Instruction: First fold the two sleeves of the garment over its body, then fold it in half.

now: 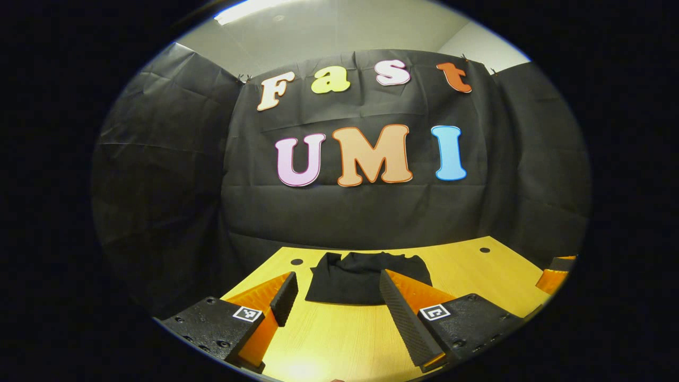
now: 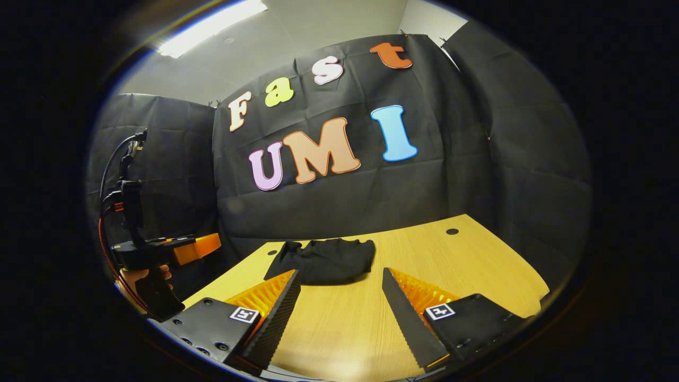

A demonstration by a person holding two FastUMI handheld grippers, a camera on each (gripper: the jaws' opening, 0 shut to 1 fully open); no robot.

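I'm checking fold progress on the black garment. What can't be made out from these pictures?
- Crumpled black cloth garment: the left tongs cover its near corners in the left gripper view.
- Its sleeves: black folds merge in both views; cannot tell them apart.
- Yellow wooden table: near edge cut off behind the right tongs.

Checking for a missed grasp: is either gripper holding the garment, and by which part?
Nothing is held. The left gripper and right gripper are both open above the table; the garment lies untouched.

Ceiling strip light [image 2: 212, 27] glares overhead, the table [image 1: 318, 350] shows a soft sheen, and fisheye edges bend and darken.
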